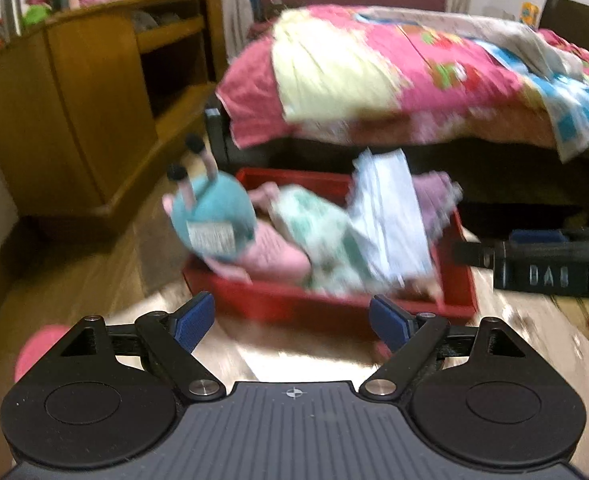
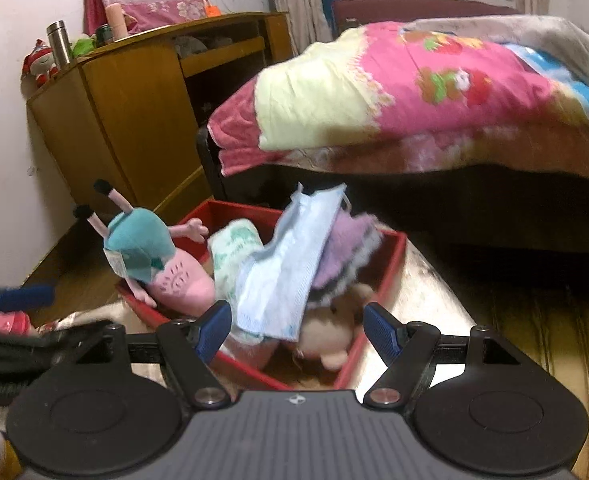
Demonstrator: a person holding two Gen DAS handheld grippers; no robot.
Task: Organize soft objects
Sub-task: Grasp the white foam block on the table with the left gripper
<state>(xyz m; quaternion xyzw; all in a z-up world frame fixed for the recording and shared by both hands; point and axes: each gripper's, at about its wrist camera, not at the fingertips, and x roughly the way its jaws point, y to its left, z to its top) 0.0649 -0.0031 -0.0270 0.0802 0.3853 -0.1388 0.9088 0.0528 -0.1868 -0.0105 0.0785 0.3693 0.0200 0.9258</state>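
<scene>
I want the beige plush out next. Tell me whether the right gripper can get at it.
Probably yes. The right gripper is open and empty, just before the beige plush, though the blue cloth overhangs its top.

White letters that look like "DAB" stand on the side of the black right gripper (image 1: 542, 276), which pokes in well off to the right of the left gripper's fingers (image 1: 390, 322). The plush toy's white tag (image 1: 211, 239), ahead of the left finger, has print too blurry to read.
</scene>
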